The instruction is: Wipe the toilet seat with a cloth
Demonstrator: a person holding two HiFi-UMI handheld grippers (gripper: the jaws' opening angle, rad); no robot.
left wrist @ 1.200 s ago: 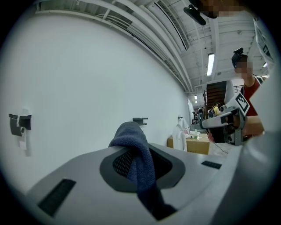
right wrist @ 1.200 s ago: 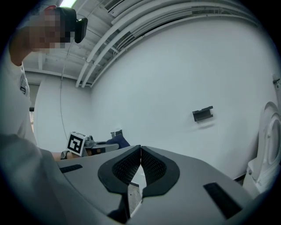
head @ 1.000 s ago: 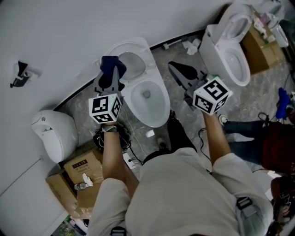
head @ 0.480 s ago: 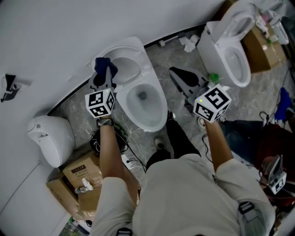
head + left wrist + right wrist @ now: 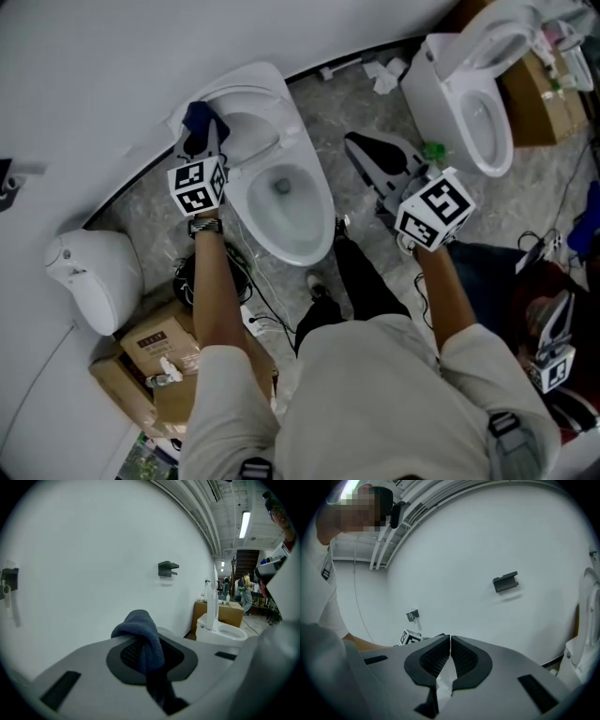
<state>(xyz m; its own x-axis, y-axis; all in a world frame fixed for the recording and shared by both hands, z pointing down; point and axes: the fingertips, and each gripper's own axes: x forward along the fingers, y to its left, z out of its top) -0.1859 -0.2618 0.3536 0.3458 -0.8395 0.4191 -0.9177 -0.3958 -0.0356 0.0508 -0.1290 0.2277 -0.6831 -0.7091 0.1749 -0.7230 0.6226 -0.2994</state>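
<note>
Left hand-held gripper (image 5: 206, 141): I am clamping it on the cloth (image 5: 197, 119). A dark blue fold is bulging above the jaws and draping down between them.
Cloth: it is hanging at 11 o'clock of the toilet (image 5: 319, 211) bowl, over the rear left rim. I cannot tell whether it is touching the rim.
Right hand-held gripper (image 5: 352, 141): I am holding it with its jaws together and nothing between the pads, at 3 o'clock of the bowl, above the floor (image 5: 356, 94).
Second toilet (image 5: 441, 94): it is standing at 2 o'clock of the first, well apart.
Wall (image 5: 141, 56): I am pointing both grippers towards it.
</note>
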